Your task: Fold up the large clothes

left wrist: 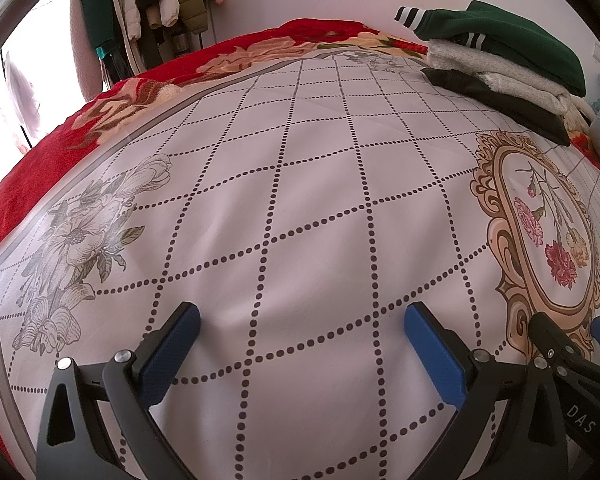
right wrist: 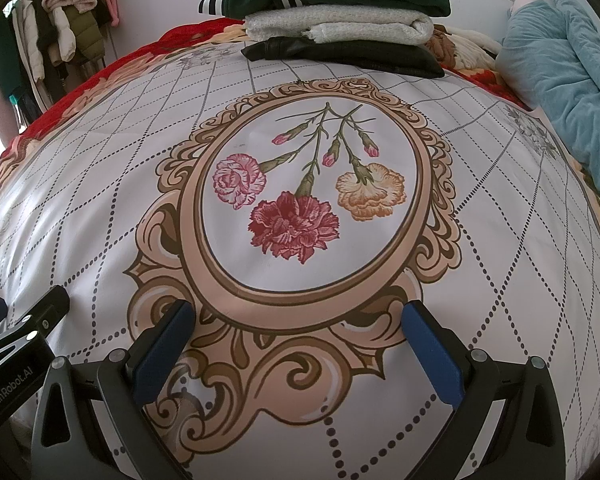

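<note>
Left wrist view: left gripper gapes wide above the white printed sheet. Right gripper likewise spread, holding nothing; folded clothes stack lies well ahead, perhaps three garments.

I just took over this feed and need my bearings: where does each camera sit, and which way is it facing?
Left wrist view: on the left gripper, low over the white bedspread, facing across the bed; its open blue fingers and the right gripper's edge show.
Right wrist view: on the right gripper, facing the flower medallion; open fingers and the left gripper's edge show.
Shared: the medallion, the stack of folded clothes, the hanging coats.
</note>
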### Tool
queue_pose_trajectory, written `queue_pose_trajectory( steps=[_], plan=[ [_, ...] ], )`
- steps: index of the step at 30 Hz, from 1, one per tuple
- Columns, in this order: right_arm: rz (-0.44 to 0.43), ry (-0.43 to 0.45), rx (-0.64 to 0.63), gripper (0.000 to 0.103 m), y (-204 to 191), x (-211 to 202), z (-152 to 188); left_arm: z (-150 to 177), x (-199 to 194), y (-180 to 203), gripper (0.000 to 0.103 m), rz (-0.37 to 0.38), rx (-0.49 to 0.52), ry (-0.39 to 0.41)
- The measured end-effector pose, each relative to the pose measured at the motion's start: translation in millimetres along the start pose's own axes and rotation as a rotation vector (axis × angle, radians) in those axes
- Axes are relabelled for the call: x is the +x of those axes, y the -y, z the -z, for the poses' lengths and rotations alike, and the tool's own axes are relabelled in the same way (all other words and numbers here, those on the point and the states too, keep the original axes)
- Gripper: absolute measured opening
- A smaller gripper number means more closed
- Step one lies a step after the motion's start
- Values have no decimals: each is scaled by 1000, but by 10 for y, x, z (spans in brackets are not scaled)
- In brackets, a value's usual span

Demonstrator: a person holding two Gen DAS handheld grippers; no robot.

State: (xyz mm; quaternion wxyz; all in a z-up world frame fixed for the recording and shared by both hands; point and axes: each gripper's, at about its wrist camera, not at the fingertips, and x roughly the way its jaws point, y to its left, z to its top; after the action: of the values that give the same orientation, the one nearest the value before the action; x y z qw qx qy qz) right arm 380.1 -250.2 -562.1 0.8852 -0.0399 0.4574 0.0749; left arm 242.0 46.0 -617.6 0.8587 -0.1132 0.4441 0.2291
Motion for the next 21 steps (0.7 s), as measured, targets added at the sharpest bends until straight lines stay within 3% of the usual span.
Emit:
queue_pose_trajectory(
  steps=[21],
  plan=[
    [0,0,-2,103,-2,7,-5,1,1,-12,103,1,1,-4]
  ],
)
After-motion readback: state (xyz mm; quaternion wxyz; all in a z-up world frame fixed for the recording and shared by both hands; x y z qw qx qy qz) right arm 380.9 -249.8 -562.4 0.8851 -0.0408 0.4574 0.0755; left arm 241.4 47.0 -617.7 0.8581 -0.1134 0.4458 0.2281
